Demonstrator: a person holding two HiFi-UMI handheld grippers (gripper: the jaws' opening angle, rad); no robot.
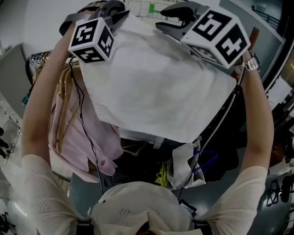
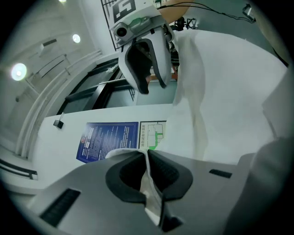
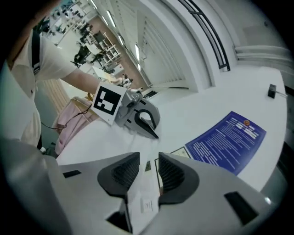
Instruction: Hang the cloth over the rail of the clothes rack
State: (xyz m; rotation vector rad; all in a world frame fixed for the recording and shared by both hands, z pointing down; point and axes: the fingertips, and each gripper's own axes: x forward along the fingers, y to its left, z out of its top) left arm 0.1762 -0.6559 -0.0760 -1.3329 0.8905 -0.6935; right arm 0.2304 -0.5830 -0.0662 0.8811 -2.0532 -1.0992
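Observation:
I hold a white cloth (image 1: pixel 156 87) spread between both grippers at chest height. My left gripper (image 1: pixel 120 10) is at its upper left corner; in the left gripper view it (image 2: pixel 147 158) is shut on the cloth's edge (image 2: pixel 229 92). My right gripper (image 1: pixel 171 19) is at the top edge farther right. In the right gripper view its jaws (image 3: pixel 148 163) stand a little apart, and the cloth's labelled hem (image 3: pixel 142 197) runs loosely between them. Each gripper sees the other: the right one (image 2: pixel 154 87), the left one (image 3: pixel 146 121). The rack's rail is hidden behind the cloth.
A pink garment (image 1: pixel 78 137) hangs on wooden hangers (image 1: pixel 64 92) at the left, also in the right gripper view (image 3: pixel 73 121). Below the cloth lie dark clutter, a white bag and coloured cables (image 1: pixel 183 165). A blue notice (image 2: pixel 110 140) hangs on the white wall ahead.

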